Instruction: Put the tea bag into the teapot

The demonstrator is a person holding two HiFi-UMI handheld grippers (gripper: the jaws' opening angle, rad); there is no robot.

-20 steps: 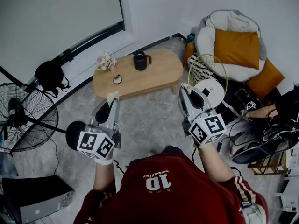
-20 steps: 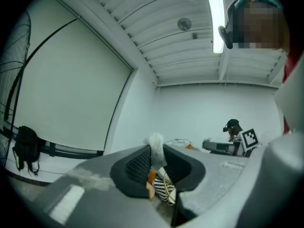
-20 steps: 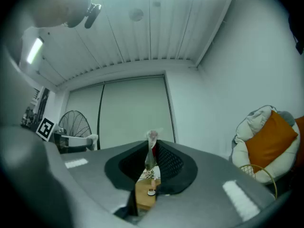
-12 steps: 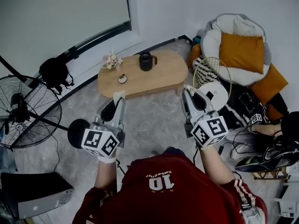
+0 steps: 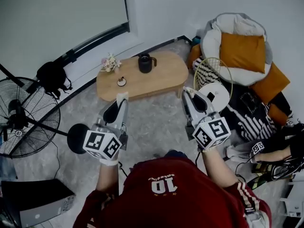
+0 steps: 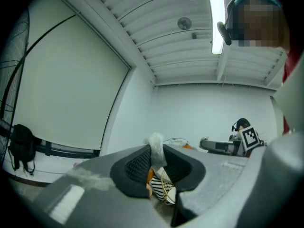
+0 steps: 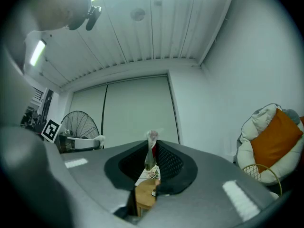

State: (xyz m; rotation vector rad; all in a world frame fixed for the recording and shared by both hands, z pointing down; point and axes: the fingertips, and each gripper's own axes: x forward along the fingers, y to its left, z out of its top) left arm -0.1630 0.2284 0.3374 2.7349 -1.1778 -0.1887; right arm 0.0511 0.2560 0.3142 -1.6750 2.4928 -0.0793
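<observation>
A dark teapot (image 5: 145, 62) stands at the far side of a low oval wooden table (image 5: 161, 77). A small white round piece with something dark on it (image 5: 121, 81) lies near the table's left end; too small to tell what it is. My left gripper (image 5: 121, 98) and right gripper (image 5: 186, 91) hover level over the floor, well short of the table, apart from everything on it. In the left gripper view the left gripper (image 6: 156, 144) has its white-padded tips together and holds nothing. The right gripper (image 7: 152, 137) looks the same, with the table (image 7: 145, 194) visible through the slit below.
A small bunch of flowers (image 5: 109, 63) stands on the table's left end. A pedestal fan (image 5: 21, 120) and a black bag (image 5: 50, 77) are at the left. A round chair with an orange cushion (image 5: 242, 49) and a white side table (image 5: 213, 91) are at the right. Another person's hand (image 5: 273, 151) is at the right edge.
Both grippers stay where they were, tips together. The view has swayed slightly. The other person's hand at the right edge has moved lower.
</observation>
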